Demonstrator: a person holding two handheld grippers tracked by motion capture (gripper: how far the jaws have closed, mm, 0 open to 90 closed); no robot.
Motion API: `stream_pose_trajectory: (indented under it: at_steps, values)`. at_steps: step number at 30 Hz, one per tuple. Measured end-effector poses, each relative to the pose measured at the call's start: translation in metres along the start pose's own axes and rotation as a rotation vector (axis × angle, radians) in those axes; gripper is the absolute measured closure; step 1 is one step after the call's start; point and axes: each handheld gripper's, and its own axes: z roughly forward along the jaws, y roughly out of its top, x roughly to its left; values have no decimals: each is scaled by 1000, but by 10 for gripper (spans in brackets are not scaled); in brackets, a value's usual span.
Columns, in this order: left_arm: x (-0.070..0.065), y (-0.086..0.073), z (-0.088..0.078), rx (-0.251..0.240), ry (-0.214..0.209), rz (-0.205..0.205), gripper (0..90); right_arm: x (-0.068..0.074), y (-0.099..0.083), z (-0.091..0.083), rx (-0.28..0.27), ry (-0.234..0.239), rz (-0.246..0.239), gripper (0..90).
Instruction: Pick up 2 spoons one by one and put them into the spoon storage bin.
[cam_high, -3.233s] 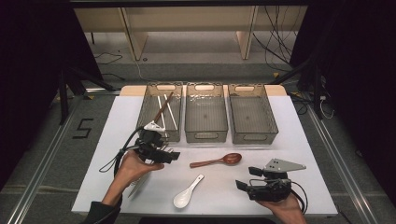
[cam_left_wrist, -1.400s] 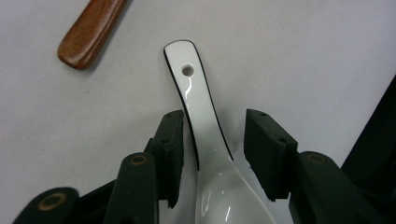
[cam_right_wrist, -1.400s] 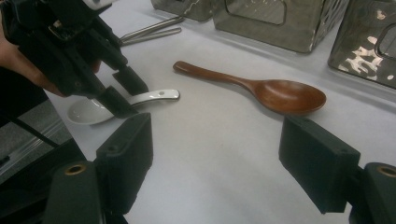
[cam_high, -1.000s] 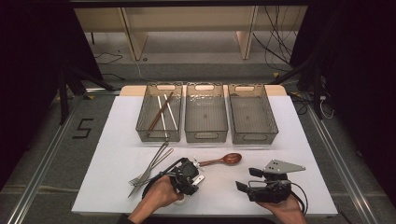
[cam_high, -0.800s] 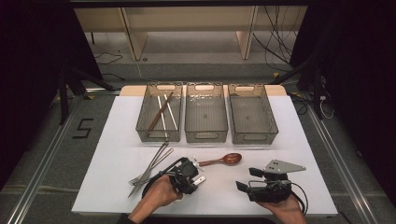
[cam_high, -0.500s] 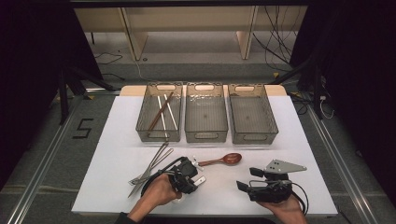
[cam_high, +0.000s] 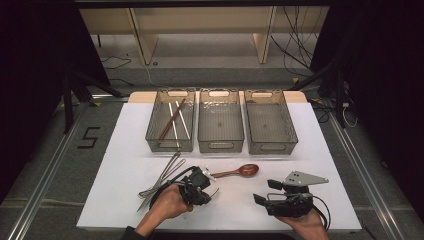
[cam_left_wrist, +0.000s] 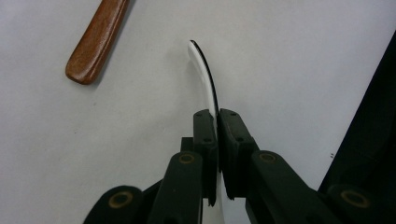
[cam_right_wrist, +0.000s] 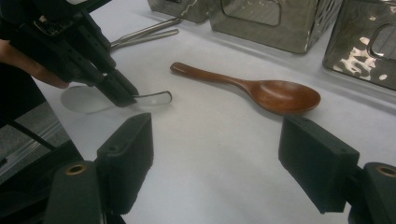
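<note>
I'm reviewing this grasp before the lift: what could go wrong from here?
The left gripper, whose jaws have just been closing, pinches the white spoon on its thin, smooth handle, so it might swivel or slip when lifted. The wooden spoon lies close by; a swing could nudge it.

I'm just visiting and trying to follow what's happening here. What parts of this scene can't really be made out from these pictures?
- White ceramic soup spoon: in the left gripper view its bowl is hidden behind the left gripper, shut on the handle; in the high view the hand covers it.
- Brown wooden spoon: bowl cut off by the left gripper view's top edge.
- Metal cutlery beside the hand: too small in the high view to count.
</note>
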Motion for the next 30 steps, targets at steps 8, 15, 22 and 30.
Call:
stream_pose_trajectory:
  at_steps: [8, 15, 22, 30]
  values:
    - [7, 2, -13, -62, 6, -11, 856, 0, 0, 0, -1, 1, 2, 272]
    - [22, 6, -33, -154, 3, -53, 857, 0, 0, 1, -1, 2, 2, 272]
    - [32, 10, -45, -220, 11, -83, 858, -1, 0, 1, 0, 2, 5, 272]
    - [47, 19, -58, -281, 8, -115, 858, -1, 0, 1, 0, 2, 9, 272]
